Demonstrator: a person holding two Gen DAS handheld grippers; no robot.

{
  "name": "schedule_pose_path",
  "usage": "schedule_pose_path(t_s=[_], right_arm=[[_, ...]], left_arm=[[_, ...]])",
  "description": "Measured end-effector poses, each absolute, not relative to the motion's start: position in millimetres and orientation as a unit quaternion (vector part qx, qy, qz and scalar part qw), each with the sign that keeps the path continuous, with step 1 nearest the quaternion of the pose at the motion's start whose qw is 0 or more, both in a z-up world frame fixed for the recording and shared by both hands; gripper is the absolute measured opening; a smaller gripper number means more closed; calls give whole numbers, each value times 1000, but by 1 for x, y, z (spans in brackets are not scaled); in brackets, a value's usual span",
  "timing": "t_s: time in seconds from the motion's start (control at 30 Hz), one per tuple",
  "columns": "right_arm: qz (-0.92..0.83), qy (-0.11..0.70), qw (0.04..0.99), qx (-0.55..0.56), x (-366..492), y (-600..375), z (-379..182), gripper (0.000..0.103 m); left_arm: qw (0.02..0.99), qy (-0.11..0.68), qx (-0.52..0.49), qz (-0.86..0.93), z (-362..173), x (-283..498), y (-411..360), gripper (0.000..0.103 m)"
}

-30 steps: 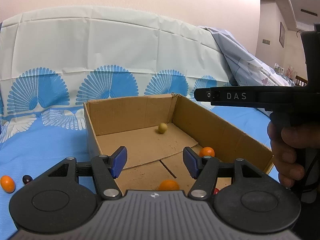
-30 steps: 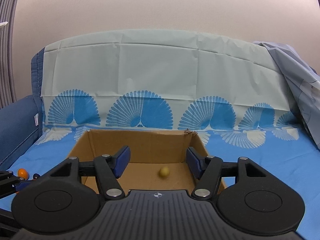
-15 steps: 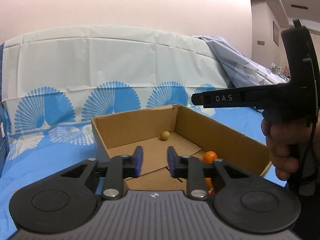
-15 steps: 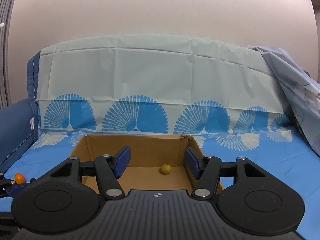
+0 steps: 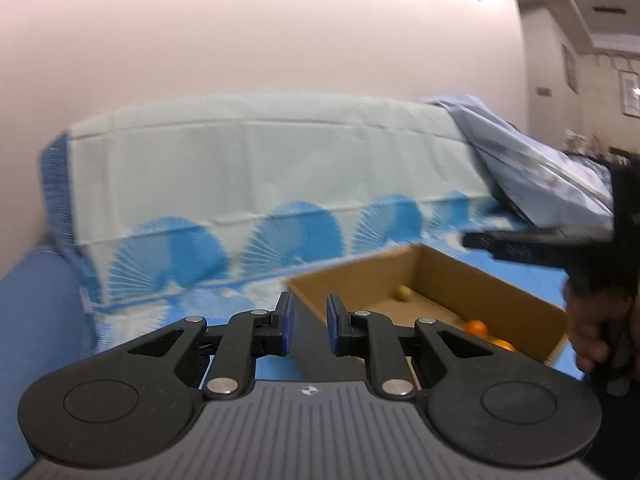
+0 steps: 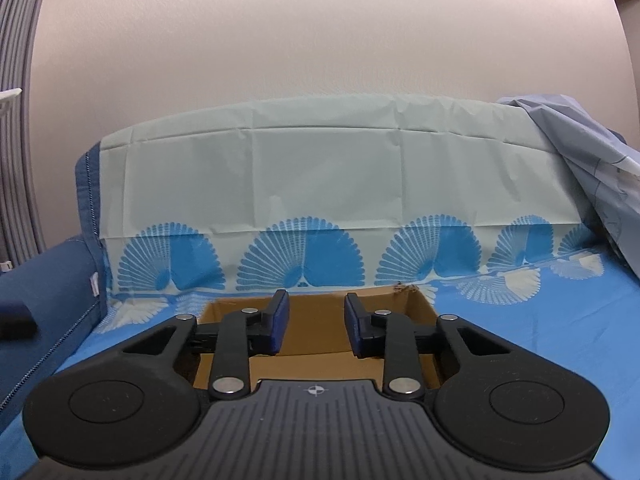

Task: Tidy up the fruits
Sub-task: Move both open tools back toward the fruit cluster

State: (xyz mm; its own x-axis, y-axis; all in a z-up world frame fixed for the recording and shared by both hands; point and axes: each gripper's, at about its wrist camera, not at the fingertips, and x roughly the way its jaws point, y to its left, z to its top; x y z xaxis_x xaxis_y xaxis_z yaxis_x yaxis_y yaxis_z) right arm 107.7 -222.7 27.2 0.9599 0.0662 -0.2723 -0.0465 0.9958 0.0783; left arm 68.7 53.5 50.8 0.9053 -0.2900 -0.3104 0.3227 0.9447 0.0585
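In the left wrist view, an open cardboard box (image 5: pixel 492 296) lies on the blue bed sheet, low and to the right. Inside it are a small yellow fruit (image 5: pixel 404 293) at the far end and two orange fruits (image 5: pixel 476 326) near the right wall. My left gripper (image 5: pixel 308 312) hangs above the sheet, left of the box, its jaws nearly together with nothing between them. My right gripper (image 6: pixel 314 312) points over the box (image 6: pixel 320 356); its jaws are closing, a narrow gap remains and nothing is in it. No fruit shows in the right wrist view.
A person's hand (image 5: pixel 588 328) holds the other gripper's black body (image 5: pixel 520 246) above the box's right side. A pale cover with blue fan prints (image 6: pixel 320 200) drapes the backrest. A crumpled grey-blue sheet (image 6: pixel 592 160) lies at the right, a dark blue cushion (image 6: pixel 40 280) at the left.
The left gripper's jaws closed from wide apart, and it rose and swung left, so the box now sits to its right. The right gripper's jaws narrowed; the yellow fruit is now hidden from its view.
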Motion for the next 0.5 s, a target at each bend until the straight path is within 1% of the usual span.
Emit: schedule_pose_path(t_s=[0.03, 0.1, 0.17, 0.23, 0.33, 0.43, 0.5], right_arm=[[30, 138, 989, 37, 107, -222, 28, 25], [34, 138, 989, 42, 107, -221, 28, 24], [38, 138, 989, 48, 106, -219, 28, 20], [46, 138, 988, 51, 105, -216, 28, 19], [62, 138, 987, 48, 104, -208, 29, 19], [85, 138, 986, 33, 100, -193, 28, 19], [107, 139, 984, 14, 96, -176, 26, 20]], left_arm=[[977, 146, 50, -147, 55, 67, 63, 19], [981, 140, 34, -127, 61, 65, 83, 19], [983, 148, 2, -104, 54, 62, 104, 19], [980, 178, -44, -81, 43, 61, 123, 19], [979, 148, -120, -69, 47, 45, 151, 20], [977, 140, -151, -55, 49, 34, 163, 20], [977, 142, -148, -56, 52, 32, 164, 22]])
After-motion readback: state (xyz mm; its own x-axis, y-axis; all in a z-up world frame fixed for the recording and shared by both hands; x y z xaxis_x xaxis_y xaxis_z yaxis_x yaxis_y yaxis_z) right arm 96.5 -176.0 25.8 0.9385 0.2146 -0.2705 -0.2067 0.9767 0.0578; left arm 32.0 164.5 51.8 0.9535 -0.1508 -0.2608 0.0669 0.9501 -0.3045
